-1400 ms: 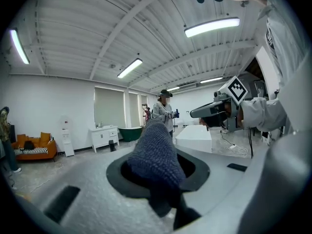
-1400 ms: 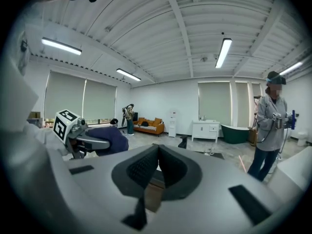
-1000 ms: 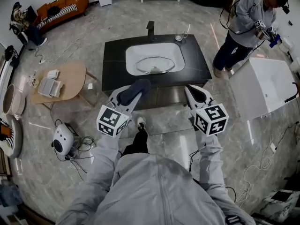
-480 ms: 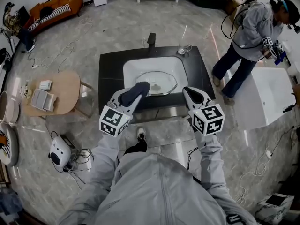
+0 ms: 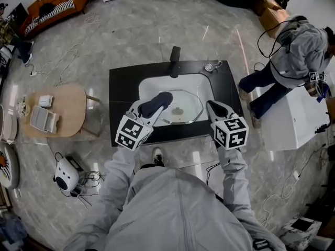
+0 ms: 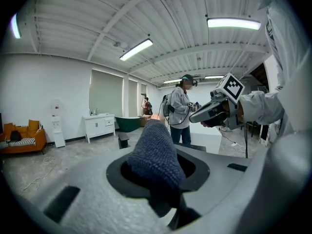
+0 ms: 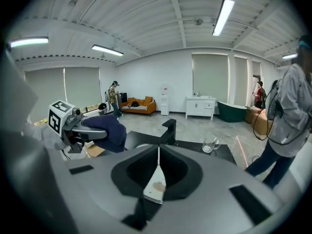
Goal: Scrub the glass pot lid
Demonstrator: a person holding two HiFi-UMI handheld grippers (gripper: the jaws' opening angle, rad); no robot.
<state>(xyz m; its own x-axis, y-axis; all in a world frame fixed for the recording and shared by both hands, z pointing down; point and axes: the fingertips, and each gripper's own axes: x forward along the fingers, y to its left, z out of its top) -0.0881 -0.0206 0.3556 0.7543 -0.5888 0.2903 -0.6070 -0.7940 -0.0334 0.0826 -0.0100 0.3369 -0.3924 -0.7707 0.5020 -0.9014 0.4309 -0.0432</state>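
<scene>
Left gripper (image 5: pixel 150 110): clamped on cloth (image 5: pixel 157 101).
Right gripper (image 5: pixel 215 109): jaws together, nothing held.
Change: lid (image 5: pixel 187 104), frame centre, now brought within reach; scrubbing judged unstarted.

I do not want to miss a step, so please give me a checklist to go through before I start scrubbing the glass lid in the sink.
1. Cloth held firmly: ok, the left gripper is shut on the dark blue cloth.
2. Right gripper free to steady the lid: ok, shut with nothing between its fingers.
3. Glass lid in place: ok, it lies in the white sink.
4. Cloth on the lid: not ok, it is held up above the counter.
5. Glass mug out of the way: ok, it stands at the back of the counter, apart from the sink.
6. Cloth wet: cannot tell.
</scene>
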